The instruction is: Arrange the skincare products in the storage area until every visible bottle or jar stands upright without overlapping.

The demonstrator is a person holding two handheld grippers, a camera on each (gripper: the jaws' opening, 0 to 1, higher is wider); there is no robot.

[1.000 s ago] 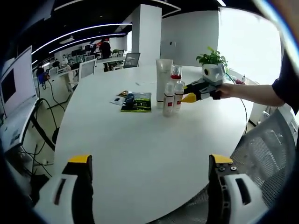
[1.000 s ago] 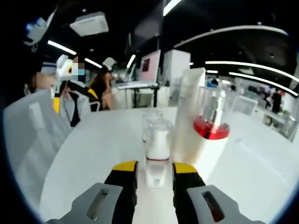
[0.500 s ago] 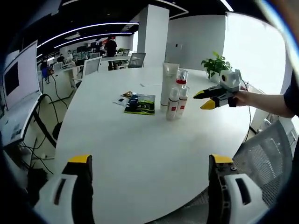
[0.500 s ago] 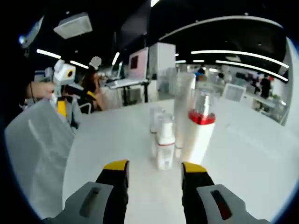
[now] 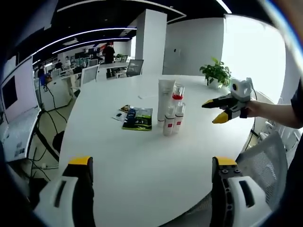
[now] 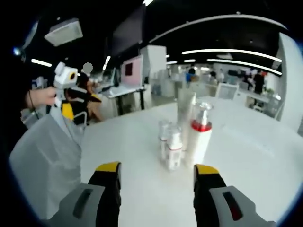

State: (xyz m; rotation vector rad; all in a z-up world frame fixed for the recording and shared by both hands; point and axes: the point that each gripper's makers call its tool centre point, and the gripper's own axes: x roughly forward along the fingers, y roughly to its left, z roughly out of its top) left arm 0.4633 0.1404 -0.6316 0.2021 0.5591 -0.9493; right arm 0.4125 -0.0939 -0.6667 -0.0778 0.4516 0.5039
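Several skincare bottles stand upright in a tight group on the white round table [image 5: 142,156]: a tall white tube [image 5: 165,97], a pump bottle with a red band [image 5: 178,94], and two small white bottles [image 5: 169,120] [image 5: 179,118] in front. In the right gripper view the near small bottle [image 6: 173,149] stands free, ahead of my open right gripper [image 6: 156,169], with the tube [image 6: 186,113] and red-band bottle [image 6: 200,137] behind it. My left gripper [image 5: 151,163] is open and empty, far back over the table's near edge. The right gripper [image 5: 214,110] hovers right of the bottles.
A green packet [image 5: 138,117] and small papers lie left of the bottles. A potted plant [image 5: 216,73] stands at the table's far side. A grey mesh chair [image 5: 265,161] is by the table's right edge. A hand holds the left gripper [image 6: 80,104] beyond another chair back [image 6: 47,161].
My right gripper has opened wide and drawn back from the small bottle it was closed around; the bottle stays standing. The left gripper's jaws have not changed.
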